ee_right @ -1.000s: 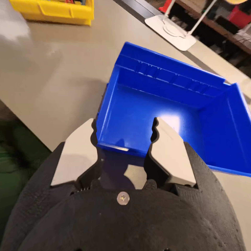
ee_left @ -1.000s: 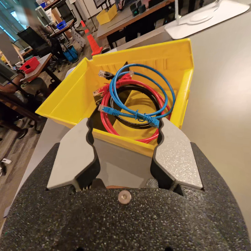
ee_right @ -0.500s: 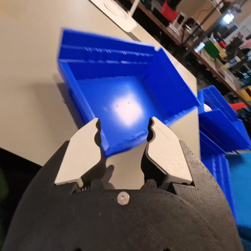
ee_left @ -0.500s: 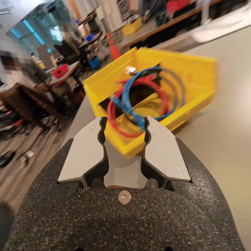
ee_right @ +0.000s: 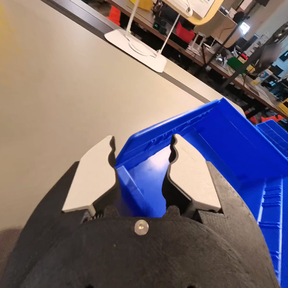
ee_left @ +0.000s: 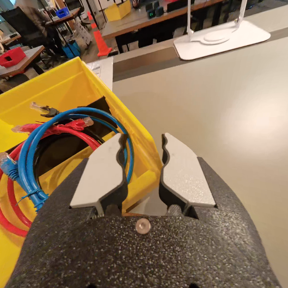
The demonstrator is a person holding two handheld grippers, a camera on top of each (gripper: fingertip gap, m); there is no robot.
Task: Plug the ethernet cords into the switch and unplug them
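Observation:
A yellow bin (ee_left: 62, 87) holds coiled ethernet cords: a blue cord (ee_left: 28, 179), a red cord (ee_left: 73, 125) and a black cord (ee_left: 48, 111). My left gripper (ee_left: 141, 137) is open and straddles the bin's right wall, with the left finger inside over the blue cord and the right finger outside. My right gripper (ee_right: 142, 138) is open and straddles the left wall of an empty blue bin (ee_right: 233, 140), with the right finger inside. No switch is in view.
A white lamp base (ee_left: 218, 42) stands at the table's far edge and also shows in the right wrist view (ee_right: 137, 48). More blue bins (ee_right: 277, 137) sit beyond the table's right side. Bare beige tabletop (ee_left: 218, 124) lies between the two bins.
My left gripper swung right from facing the cords to straddling the yellow bin's right wall, its jaws narrower. My right gripper moved from the blue bin's front to its left wall.

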